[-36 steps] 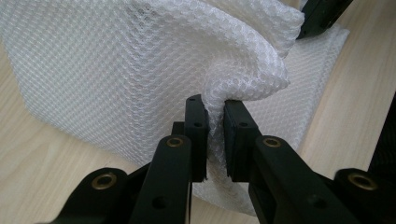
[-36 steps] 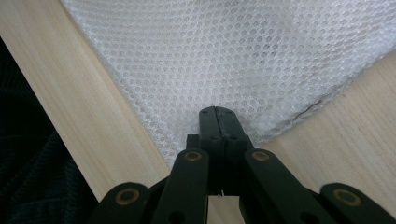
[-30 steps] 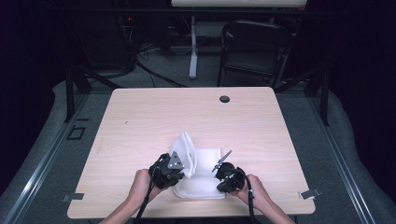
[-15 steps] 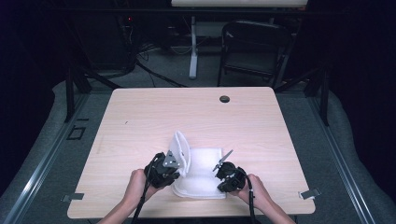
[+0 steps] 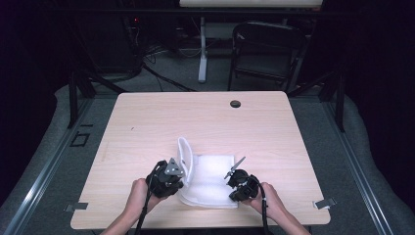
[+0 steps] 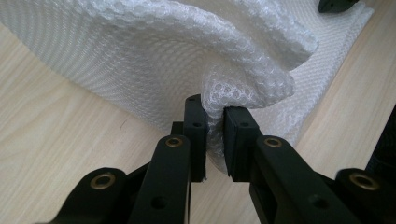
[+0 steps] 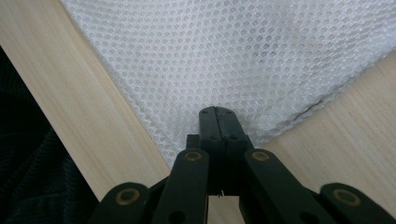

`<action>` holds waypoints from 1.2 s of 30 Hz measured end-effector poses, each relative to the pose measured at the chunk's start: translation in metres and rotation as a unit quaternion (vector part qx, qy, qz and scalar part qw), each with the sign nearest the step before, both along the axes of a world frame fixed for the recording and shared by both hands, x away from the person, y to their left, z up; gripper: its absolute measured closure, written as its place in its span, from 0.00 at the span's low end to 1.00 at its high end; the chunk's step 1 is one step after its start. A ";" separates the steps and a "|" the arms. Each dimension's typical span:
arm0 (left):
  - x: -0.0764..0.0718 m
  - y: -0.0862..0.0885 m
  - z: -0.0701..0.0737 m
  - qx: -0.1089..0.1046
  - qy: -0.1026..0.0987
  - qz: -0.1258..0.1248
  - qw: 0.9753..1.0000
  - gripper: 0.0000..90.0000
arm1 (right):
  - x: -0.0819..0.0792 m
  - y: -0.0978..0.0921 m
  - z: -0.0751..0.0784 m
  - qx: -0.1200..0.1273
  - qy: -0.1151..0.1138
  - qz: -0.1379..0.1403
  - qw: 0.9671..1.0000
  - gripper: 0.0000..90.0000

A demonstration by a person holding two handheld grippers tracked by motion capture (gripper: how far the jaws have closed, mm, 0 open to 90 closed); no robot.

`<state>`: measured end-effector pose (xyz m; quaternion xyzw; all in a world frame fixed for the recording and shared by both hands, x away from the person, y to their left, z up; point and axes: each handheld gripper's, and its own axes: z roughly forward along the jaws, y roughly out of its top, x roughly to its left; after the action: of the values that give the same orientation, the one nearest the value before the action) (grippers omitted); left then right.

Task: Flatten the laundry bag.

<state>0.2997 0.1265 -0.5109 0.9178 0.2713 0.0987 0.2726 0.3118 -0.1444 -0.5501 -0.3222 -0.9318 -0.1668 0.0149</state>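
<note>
White mesh cloth (image 5: 210,181) lies on the near middle of the wooden counter (image 5: 147,127), between both hands. Left gripper (image 6: 214,135) clamped on a bunched fold of the cloth at its left edge, that edge lifted into an upright curl above the flat part. Right gripper (image 7: 217,122) jaws pressed together at the cloth's near right corner; whether they pinch the fabric or just rest on it, cannot tell. Rest of the cloth flat on the counter. Dark round grommet (image 5: 235,104) near the far edge.
</note>
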 end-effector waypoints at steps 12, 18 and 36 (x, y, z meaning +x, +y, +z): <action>-0.001 0.005 -0.004 0.003 0.012 0.003 1.000 0.90 | 0.001 -0.004 0.000 -0.001 0.004 -0.006 1.000 1.00; -0.002 0.007 -0.005 0.005 0.015 0.005 1.000 0.90 | 0.002 -0.005 0.000 -0.004 0.003 -0.009 1.000 1.00; -0.002 0.022 -0.007 0.005 0.038 0.017 0.999 0.84 | 0.006 -0.015 0.001 -0.010 0.001 -0.016 1.000 1.00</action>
<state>0.2973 0.1485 -0.5181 0.9175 0.2963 0.0698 0.2560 0.3178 -0.1590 -0.5491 -0.3375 -0.9281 -0.1571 0.0095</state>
